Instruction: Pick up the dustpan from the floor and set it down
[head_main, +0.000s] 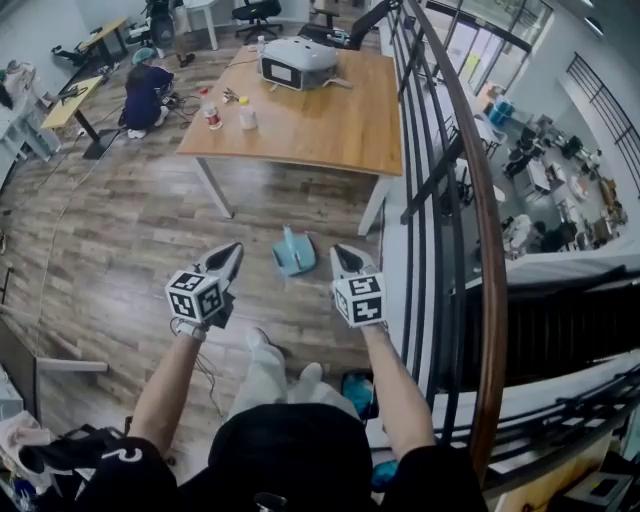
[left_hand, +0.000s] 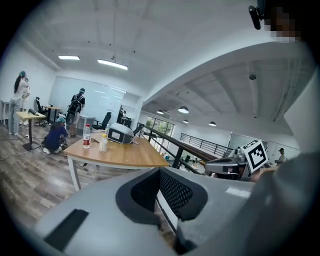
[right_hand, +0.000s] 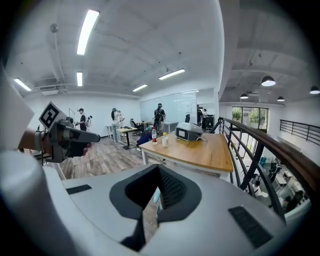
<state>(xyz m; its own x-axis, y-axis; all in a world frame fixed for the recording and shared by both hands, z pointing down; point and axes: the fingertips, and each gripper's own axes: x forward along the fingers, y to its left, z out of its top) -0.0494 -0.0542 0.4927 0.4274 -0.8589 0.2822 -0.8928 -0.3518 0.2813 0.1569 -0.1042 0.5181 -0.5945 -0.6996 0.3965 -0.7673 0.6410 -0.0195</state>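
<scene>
L gripper (head_main: 235, 250) and R gripper (head_main: 342, 252) are both held up in front of me, jaws closed on each w/ nothing btwn them. The blue dustpan (head_main: 294, 253) lies on the wood floor (head_main: 130, 240), just on the near side of the bench (head_main: 310, 125) by its right legs. From the head cam it shows btwn the two gripper tips, held by neither.

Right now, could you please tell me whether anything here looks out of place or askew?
Only the blue dustpan: it lies alone on the wooden floor, just in front of the table near the railing, where someone could step on it. Nothing looks spilled or damaged.
</scene>
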